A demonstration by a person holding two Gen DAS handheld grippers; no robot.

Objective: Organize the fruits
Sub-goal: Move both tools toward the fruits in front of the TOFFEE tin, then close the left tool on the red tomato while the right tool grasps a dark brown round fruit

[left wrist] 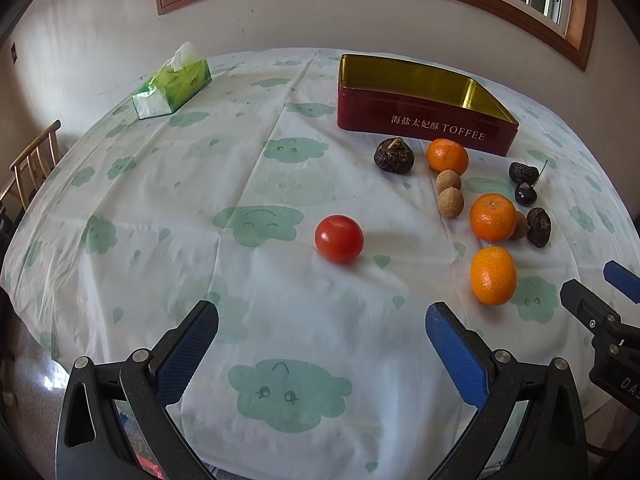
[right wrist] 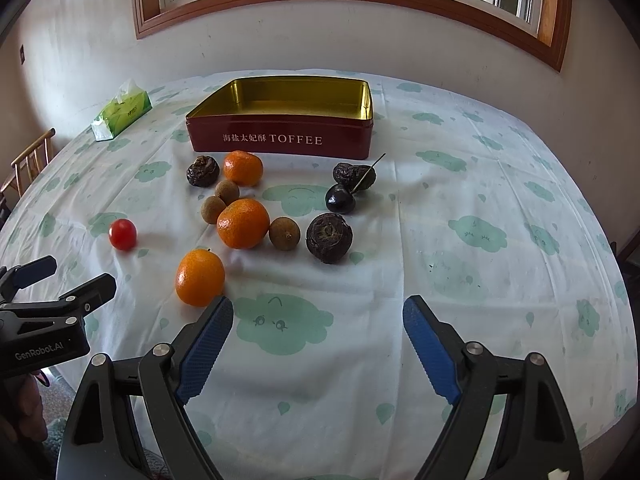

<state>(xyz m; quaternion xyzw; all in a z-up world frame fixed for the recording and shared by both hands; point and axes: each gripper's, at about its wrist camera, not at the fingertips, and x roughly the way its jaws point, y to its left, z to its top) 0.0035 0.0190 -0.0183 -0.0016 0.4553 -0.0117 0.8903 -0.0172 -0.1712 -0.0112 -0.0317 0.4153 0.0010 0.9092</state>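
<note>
- Right wrist view, far left: left hand-held gripper [right wrist: 66,276] enters cut off by the frame edge, jaws apart, nothing between them.
- Cherry tomato [right wrist: 123,234] sits alone on the desk [right wrist: 480,184].
- Three mandarins, nearest [right wrist: 200,278], cluster with longans [right wrist: 284,232]; one longan is half hidden behind the middle mandarin [right wrist: 243,223].
- Dark fruits [right wrist: 329,238] are hard to identify.
- Toffee tin [right wrist: 280,142] stands empty behind.
- Right hand-held gripper [right wrist: 318,316] is wide open, holding nothing.
</note>
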